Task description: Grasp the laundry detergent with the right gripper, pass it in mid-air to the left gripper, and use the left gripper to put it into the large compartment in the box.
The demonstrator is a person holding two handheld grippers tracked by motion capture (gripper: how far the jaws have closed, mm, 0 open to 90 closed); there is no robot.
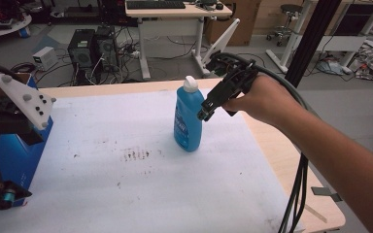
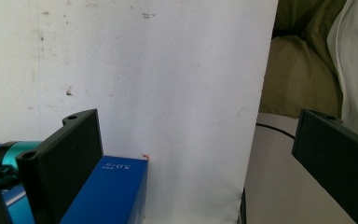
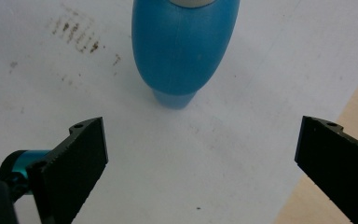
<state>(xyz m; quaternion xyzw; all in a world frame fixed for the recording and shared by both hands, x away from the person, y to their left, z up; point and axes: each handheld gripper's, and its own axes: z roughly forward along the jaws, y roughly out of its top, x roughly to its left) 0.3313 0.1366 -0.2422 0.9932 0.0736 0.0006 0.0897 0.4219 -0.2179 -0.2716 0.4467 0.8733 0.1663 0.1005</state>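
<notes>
The bottle [image 1: 188, 121] stands upright at the centre of the high view on the white sheet [image 1: 126, 184] over the counter [image 1: 272, 145]; it is blue plastic with a white cap, a label on its front, and a rounded body that narrows toward the base. The right tongs [image 1: 205, 108] hang just to its right near the label, jaws spread wide and empty, the bottle ahead of them at the top centre of the right gripper view. The left tongs [image 2: 196, 158], at the left edge of the high view, are also wide open and empty, beside a blue box [image 2: 107, 191].

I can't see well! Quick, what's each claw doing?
Left claw: open, holding nothing, above the blue box.
Right claw: open, empty, near the blue bottle.
</notes>
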